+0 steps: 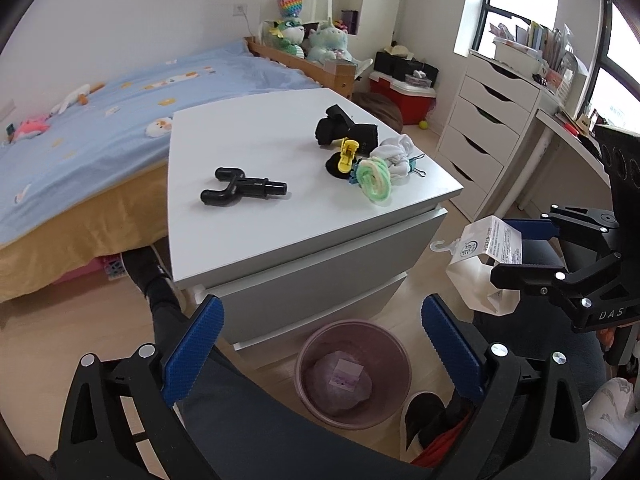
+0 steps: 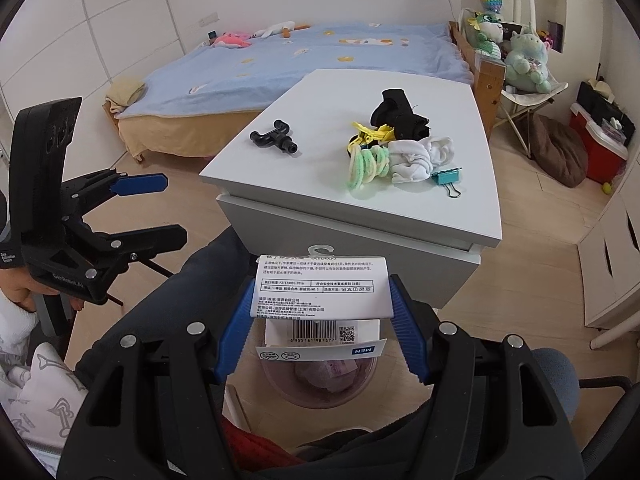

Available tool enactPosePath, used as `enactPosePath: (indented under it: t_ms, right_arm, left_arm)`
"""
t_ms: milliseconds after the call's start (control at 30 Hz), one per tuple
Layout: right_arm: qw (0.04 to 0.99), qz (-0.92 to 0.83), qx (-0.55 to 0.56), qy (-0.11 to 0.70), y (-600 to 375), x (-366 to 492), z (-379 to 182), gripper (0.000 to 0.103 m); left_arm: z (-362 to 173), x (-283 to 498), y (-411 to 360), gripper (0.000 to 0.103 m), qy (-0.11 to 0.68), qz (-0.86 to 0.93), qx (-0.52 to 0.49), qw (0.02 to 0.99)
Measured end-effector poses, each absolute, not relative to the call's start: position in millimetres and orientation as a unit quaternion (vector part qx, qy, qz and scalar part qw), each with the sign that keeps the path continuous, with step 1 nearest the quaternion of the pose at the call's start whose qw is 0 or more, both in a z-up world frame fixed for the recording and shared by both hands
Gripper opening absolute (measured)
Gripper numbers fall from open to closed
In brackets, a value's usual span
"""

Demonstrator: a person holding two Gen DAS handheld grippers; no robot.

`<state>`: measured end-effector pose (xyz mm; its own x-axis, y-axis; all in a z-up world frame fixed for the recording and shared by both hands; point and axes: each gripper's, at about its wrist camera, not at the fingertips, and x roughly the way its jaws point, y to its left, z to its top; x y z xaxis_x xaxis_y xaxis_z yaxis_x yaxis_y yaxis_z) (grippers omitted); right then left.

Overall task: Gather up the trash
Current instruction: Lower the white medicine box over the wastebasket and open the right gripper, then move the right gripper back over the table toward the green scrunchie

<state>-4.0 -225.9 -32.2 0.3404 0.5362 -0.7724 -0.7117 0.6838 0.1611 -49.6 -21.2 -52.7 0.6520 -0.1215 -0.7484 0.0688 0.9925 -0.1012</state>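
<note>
The right tool (image 2: 322,322) is clamping a sock packaging card (image 2: 320,292), a white printed card with a small plastic hook at its top and a barcode lower down; its blue pads are pressing on the card's two side edges, and the card is hanging just above the pinkish waste bin (image 1: 354,372) on the floor; the bin is standing in front of the white drawer unit (image 1: 320,264), and some crumpled wrapping is already lying inside it. The left tool (image 1: 320,344) is standing wide apart with nothing between its pads, also above the bin.

The card is looking very light and thin, probably stiff enough to keep its shape yet easy to bow, since it is curving a little under the squeeze; a grip across the flat printed middle seems safer than one on the hook; being so light, it may flutter sideways when dropped, so letting go low over the bin's mouth is looking wise.

On the unit's top, well above the bin, white socks (image 2: 420,156), a teal binder clip (image 2: 446,178) and a black plastic part (image 1: 244,190) are lying.
</note>
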Motion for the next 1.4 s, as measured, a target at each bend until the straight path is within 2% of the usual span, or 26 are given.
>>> enactPosePath:
  t_ms: [500,567,600,833,1400]
  right_arm:
    - [0.782,0.423,-0.108,0.445,-207.6,-11.0,-44.5,0.065]
    - [0.78,0.425,-0.112,0.446,-207.0,-12.0,-46.2,0.074]
    - [0.781,0.423,-0.112,0.445,-207.3,-12.3,-46.8,0.085]
    - [0.792,0.403,-0.11,0.446,-211.3,-7.8,-50.9,0.096]
    - [0.812,0.373,-0.095,0.438,-219.0,9.5,-40.7,0.098]
  left_arm:
    - [-55.5,-52.3,-8.3,0.095,0.414,-0.043,-0.047,0.908]
    - [-55.6,-52.1,-8.3,0.095,0.415,-0.044,-0.047,0.908]
    - [-55.7,-52.3,-7.9,0.095,0.414,-0.044,-0.047,0.908]
    - [-56.5,-53.5,-9.5,0.095,0.416,-0.045,-0.044,0.907]
    - [-60.6,-49.7,-15.0,0.095,0.422,-0.052,-0.043,0.904]
